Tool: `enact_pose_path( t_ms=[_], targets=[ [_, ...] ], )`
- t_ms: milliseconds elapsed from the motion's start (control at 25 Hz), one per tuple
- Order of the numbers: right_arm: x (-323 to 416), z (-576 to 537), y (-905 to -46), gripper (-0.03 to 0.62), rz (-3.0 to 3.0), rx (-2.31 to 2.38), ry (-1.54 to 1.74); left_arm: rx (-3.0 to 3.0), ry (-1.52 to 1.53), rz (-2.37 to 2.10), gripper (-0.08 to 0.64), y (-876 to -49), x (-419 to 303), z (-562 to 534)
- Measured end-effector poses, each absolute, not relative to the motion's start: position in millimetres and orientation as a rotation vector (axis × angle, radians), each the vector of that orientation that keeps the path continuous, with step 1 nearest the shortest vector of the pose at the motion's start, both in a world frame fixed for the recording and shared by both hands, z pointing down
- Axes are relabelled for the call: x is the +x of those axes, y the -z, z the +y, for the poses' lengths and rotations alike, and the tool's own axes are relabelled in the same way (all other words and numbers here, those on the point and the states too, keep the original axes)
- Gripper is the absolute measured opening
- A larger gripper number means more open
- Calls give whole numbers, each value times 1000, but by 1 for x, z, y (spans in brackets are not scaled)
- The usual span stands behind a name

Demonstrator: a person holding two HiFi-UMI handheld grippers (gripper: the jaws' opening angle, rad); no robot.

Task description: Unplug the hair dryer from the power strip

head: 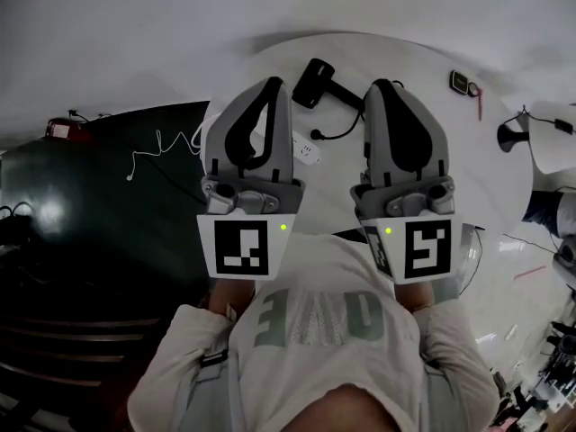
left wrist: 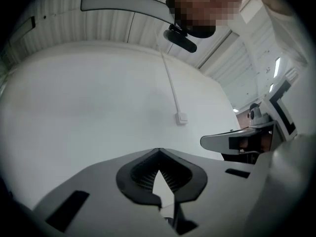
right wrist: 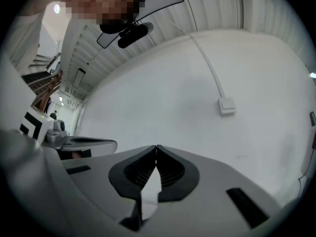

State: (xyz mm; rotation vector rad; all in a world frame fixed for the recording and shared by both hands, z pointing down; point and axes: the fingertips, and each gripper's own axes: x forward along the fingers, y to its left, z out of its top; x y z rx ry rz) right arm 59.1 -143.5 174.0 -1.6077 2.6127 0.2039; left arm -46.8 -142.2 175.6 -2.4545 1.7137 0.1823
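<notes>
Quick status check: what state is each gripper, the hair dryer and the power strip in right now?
left gripper: shut, empty, held above the table
right gripper: shut, empty, held above the table
hair dryer: lying on the table, untouched
power strip: on the table, dryer cord reaching it; plug seating unclear

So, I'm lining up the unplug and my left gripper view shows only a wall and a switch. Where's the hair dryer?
Observer: In the head view the hair dryer lies on the white table, beyond the tips of both grippers.
Operator: Is it plugged in?
Observer: It looks so. Its cord curves to the power strip, which is partly hidden by the left gripper.
Operator: And the other gripper?
Observer: The right gripper is shut with nothing in it, and faces the wall.
</notes>
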Motion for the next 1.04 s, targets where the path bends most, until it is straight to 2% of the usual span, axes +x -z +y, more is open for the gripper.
enact_pose_path(
  t_ms=[1040],
  targets=[
    [71,-152,-196,18,2645,-1701,-177,-2390,-149,1705,12,-170,-51,-140]
  ],
)
